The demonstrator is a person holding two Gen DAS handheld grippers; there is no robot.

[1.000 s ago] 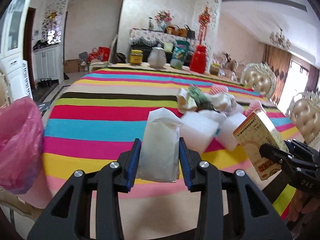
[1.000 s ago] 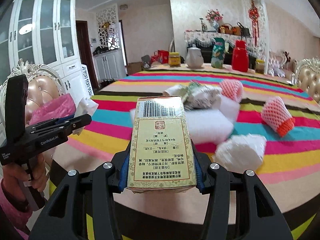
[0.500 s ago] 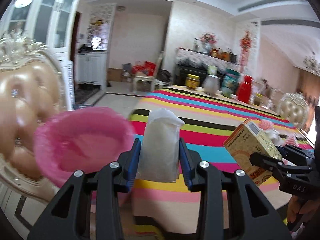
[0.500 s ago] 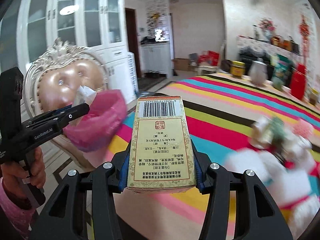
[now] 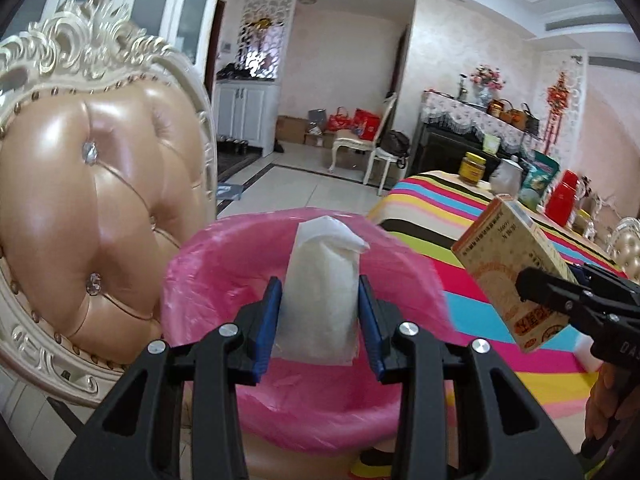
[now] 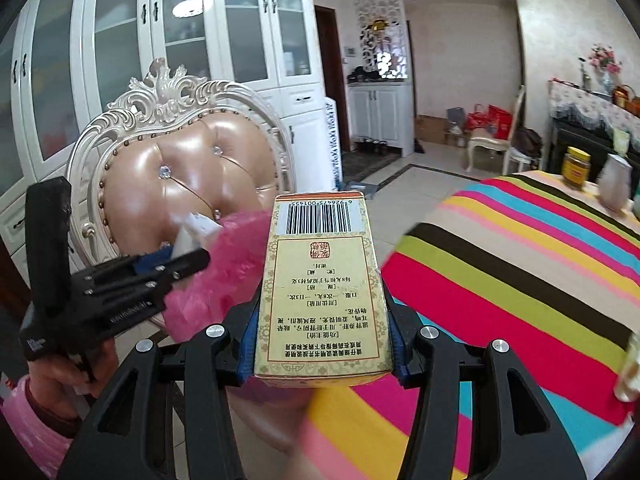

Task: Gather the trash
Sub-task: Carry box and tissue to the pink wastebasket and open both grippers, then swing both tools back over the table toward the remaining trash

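Note:
My left gripper is shut on a white paper packet and holds it over the open mouth of a pink trash bag on a chair seat. My right gripper is shut on a yellow carton with a barcode. In the left wrist view the carton and right gripper hang at the right of the bag. In the right wrist view the left gripper with the packet is over the pink bag to the left.
An ornate tufted chair back stands behind the bag. The table with the striped cloth lies to the right, with a yellow jar and a white teapot at its far end. White cabinets line the wall.
Both grippers swung left from the table to the chair. The packet now hangs over the pink bag's mouth, and the carton has come close beside it.

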